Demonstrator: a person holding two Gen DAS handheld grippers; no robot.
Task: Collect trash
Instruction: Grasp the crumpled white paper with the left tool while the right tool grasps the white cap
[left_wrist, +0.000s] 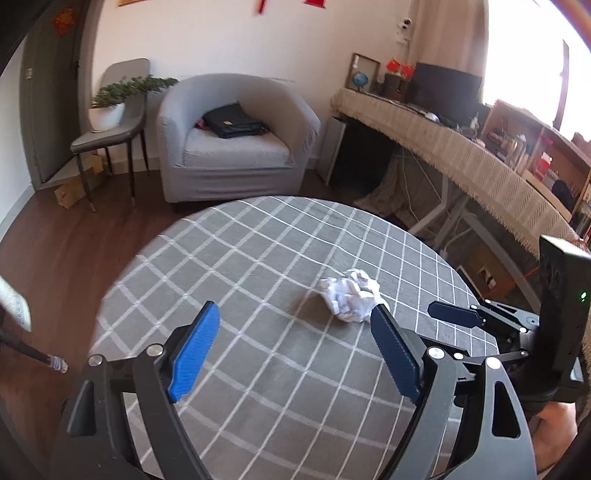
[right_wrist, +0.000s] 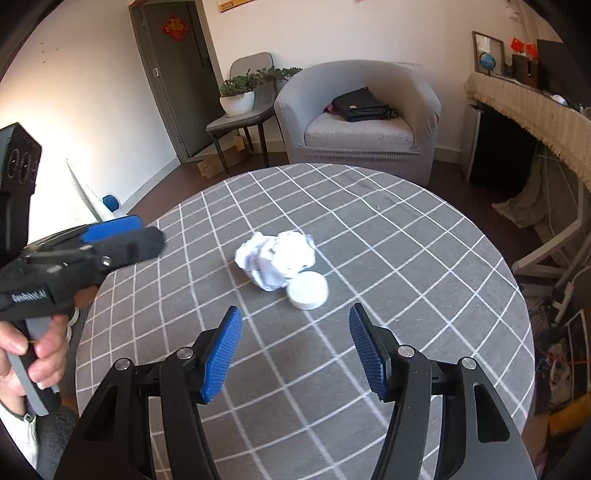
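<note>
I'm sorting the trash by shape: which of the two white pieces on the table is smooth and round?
The white cap: a flat smooth disc touching the crumpled paper ball, which is wrinkled.

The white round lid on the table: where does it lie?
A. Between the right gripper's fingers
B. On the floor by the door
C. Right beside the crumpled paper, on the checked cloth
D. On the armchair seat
C: in the right wrist view the white round lid lies on the checked cloth, right against the crumpled paper.

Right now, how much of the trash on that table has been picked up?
Nothing looks collected yet. The crumpled paper ball and white round lid lie touching on the checked tablecloth. Nothing is in hand: the left gripper and right gripper are both open and empty. Both pieces remain to grab.
</note>
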